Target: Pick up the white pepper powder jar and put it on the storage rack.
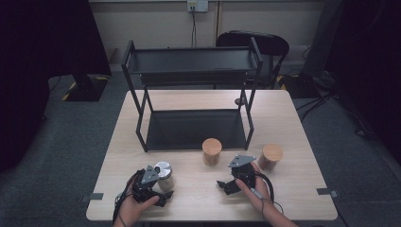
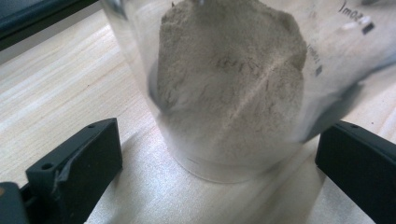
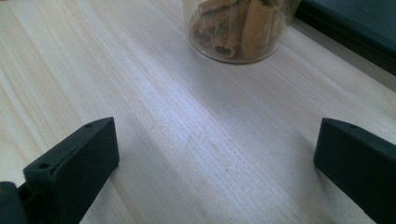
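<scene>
A glass jar of pale powder [image 2: 229, 88] stands on the table between the jaws of my left gripper [image 2: 215, 158]; the jaws are open and clear of its sides. From above, this jar [image 1: 164, 174] has a metal lid and sits at the front left, with the left gripper [image 1: 160, 187] right against it. My right gripper [image 1: 231, 179] is open over bare wood near the front. A little ahead of the right gripper [image 3: 215, 158] stands a jar of cinnamon sticks [image 3: 238, 28], which carries a wooden lid [image 1: 211, 150].
A black two-level rack [image 1: 194, 127] stands across the middle and back of the wooden table [image 1: 293, 137], both shelves bare. Another wooden-lidded jar [image 1: 271, 156] stands to the right of the right hand. A chair [image 1: 255, 45] is behind the table.
</scene>
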Tool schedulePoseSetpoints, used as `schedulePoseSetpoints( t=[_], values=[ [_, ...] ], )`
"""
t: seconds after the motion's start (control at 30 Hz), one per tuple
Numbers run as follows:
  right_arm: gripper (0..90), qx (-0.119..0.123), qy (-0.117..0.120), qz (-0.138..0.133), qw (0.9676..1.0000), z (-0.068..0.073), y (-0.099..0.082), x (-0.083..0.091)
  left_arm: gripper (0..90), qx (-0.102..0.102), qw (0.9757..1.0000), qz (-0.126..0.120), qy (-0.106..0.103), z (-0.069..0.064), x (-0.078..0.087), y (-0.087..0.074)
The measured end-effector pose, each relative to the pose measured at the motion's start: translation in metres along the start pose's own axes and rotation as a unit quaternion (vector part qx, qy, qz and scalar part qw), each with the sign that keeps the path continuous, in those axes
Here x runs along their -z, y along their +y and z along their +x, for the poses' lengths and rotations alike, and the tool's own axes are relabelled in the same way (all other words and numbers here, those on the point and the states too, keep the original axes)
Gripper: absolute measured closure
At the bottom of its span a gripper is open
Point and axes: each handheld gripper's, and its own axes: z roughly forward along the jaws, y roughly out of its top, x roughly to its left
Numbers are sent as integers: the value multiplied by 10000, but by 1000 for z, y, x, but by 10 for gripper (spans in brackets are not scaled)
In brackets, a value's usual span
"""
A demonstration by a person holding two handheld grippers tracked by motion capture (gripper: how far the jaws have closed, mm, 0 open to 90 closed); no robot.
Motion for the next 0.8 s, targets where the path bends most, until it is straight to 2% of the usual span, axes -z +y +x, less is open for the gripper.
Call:
schedulePoseSetpoints(
  t=[0.17,0.37,0.43,0.5,0.6,0.8],
  values=[
    [0,0,-1,0,10000,0,0,0,3,20,10000,-9,21,0,0,0],
    [0,-1,-1,0,10000,0,0,0,12,251,9996,-106,12,1,0,1],
    [0,-1,-1,0,10000,0,0,0,26,308,9993,-200,-31,2,1,1],
    [0,-1,0,-1,10000,0,0,0,26,296,9991,-310,18,3,3,3],
    [0,0,-1,-1,10000,0,0,0,28,377,9986,-357,21,3,4,3],
    [0,2,0,-2,10000,0,0,0,52,383,9975,-580,-137,2,5,7]
  ],
)
